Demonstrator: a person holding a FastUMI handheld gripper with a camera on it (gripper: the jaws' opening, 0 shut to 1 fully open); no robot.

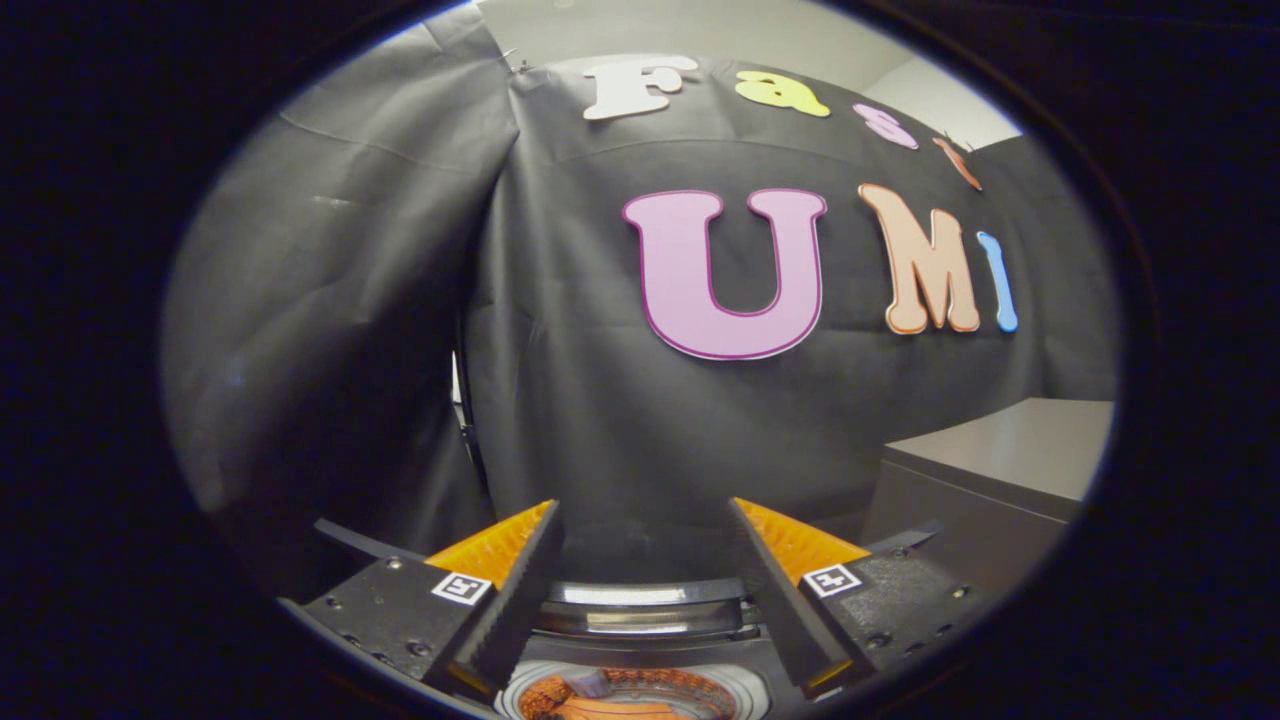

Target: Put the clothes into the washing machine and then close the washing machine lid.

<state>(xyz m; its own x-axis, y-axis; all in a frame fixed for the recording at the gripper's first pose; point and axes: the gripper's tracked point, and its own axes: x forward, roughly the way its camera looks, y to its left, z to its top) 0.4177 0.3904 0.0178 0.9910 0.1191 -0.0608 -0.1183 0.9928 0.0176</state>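
Note:
My gripper (643,510) is open, with nothing between its fingers, and it points at the black cloth wall. Low between the fingers I see the top of the washing machine (745,690). Its round white drum opening (520,700) shows below me, and orange clothing (625,708) lies inside it. Just beyond the opening is the lid (640,600), a dark curved panel with a shiny rim. It looks raised, off the opening. The gripper hangs above the machine and touches neither the lid nor the clothing.
A grey cabinet (1000,450) with a flat top stands to the right, beyond the right finger. The black cloth wall hangs close behind the machine, with a fold and a seam on the left.

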